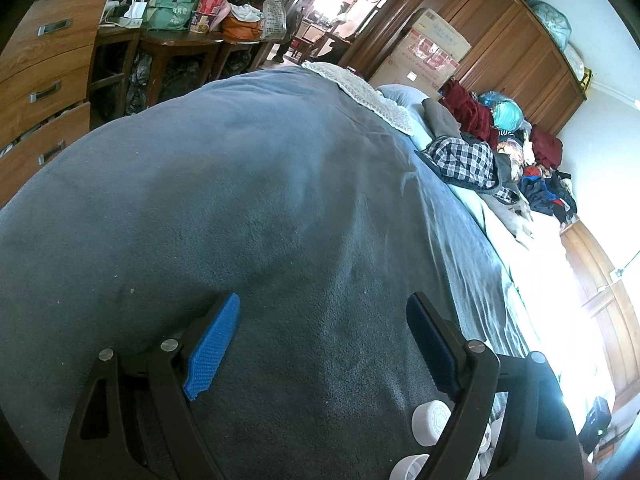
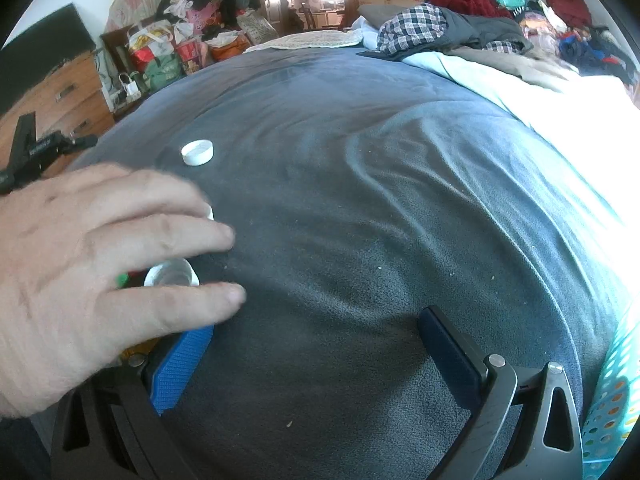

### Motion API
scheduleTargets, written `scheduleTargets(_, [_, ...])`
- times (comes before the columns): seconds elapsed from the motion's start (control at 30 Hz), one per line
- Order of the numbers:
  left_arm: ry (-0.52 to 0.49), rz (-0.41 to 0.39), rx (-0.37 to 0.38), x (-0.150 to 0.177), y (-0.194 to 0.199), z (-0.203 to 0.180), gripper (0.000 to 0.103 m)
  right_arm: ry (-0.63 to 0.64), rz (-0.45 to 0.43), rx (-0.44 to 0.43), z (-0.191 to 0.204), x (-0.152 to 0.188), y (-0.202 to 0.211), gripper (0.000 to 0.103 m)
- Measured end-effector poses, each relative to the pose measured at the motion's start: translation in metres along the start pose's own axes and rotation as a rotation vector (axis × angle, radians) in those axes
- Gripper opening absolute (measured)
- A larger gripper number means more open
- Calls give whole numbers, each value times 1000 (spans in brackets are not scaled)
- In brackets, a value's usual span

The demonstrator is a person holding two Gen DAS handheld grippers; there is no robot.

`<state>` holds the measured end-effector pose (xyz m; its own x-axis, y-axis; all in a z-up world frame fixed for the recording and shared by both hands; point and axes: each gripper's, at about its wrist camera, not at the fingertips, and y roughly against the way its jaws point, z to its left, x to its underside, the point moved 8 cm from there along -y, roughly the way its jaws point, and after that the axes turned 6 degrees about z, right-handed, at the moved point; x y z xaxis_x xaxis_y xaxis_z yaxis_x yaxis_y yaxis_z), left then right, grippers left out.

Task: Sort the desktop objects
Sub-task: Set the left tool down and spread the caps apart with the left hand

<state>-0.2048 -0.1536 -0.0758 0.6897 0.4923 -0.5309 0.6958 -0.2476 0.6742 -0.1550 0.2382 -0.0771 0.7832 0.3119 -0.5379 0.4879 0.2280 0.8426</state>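
My left gripper (image 1: 322, 308) is open and empty, low over the grey-blue blanket (image 1: 260, 200). Several white bottles (image 1: 430, 422) lie behind its right finger at the bottom of the left wrist view. My right gripper (image 2: 316, 324) is open and empty over the blanket (image 2: 380, 200). A white cap (image 2: 197, 153) lies on the blanket far ahead to the left. A bare hand (image 2: 88, 256) reaches in from the left over a white-rimmed bottle (image 2: 172, 274), partly covering my left fingertip.
A turquoise perforated basket (image 2: 612, 400) stands at the right edge of the right wrist view. Piled clothes (image 2: 460, 28) lie across the far side of the bed. Wooden drawers (image 1: 44, 80) and a cluttered table (image 1: 180, 36) stand beyond the bed's left side.
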Motion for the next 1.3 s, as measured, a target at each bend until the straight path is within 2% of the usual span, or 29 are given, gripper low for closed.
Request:
scheduleTargets(0.13, [0,0,1,0,0,1,81,-22,-2,-32,-5,-3,-4,103])
scheduleTargets(0.83, [-3,18,1,3,-1,-1,82,-20,-4,-29,-4,-3,2,103])
scheduleTargets(0.9, [6,25,11,3,6,0,80,-20,-4,-29,-4,-3,2,103])
scheduleTargets(1.0, [-49,-9,1,8,38,-11,79,-20,-4,-29,-4,-3,2,103])
scheduleTargets(1.1, [-128,-41,10,36,81,-24,80,-21,-12,-36,-3,-2,3,103])
scheduleTargets(1.13, [-159,-31,4,51,92,-28,80,-28,-15,-47,-4,-3,3,103])
scheduleTargets(1.3, [-338,86,-68,121,98,-38,79,-25,-9,-38,3,1,6,103])
